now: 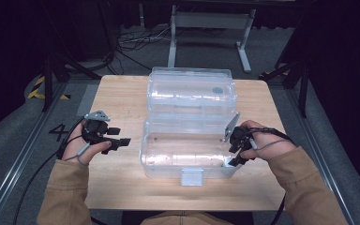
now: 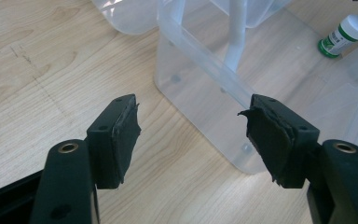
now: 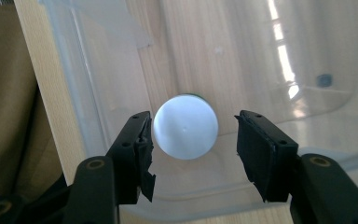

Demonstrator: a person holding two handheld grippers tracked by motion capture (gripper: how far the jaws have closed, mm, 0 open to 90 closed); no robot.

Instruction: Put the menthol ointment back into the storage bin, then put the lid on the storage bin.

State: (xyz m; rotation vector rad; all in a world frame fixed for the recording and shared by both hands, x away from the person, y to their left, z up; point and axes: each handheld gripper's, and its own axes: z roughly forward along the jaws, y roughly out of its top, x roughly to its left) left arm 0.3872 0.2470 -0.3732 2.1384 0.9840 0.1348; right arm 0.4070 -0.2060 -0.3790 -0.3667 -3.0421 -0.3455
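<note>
Box: a clear plastic storage box (image 1: 187,150) with rounded corners and thin glossy walls, standing mid-table with its hinged lid (image 1: 192,89) thrown back toward 12 o'clock; a pale latch tab (image 1: 191,177) sticks out at its 6 o'clock rim.
Bottle: a small round bottle (image 2: 344,36) with a white cap and green label stands upright inside the box, in the corner at about 4 o'clock from the box's middle; in the right gripper view its smooth matt white cap (image 3: 185,126) is a plain disc seen from straight above.
Right gripper: right gripper (image 3: 193,140) points down into that corner, jaws spread wide around the cap; the left pad sits just beside the cap's edge, the right pad stands clear of it, and nothing is gripped.
Left gripper: left gripper (image 2: 191,135) hovers over bare table at 9 o'clock of the box, jaws wide apart and empty, with worn, ragged black rubber pads (image 2: 127,135).
Table: pale wood-grain table (image 1: 117,93), flat, with square edges.
Edges and room: the bottle is near the box's front and side walls, so the right jaws work close to the rim; open tabletop lies at 9 o'clock of the box around the left gripper.
</note>
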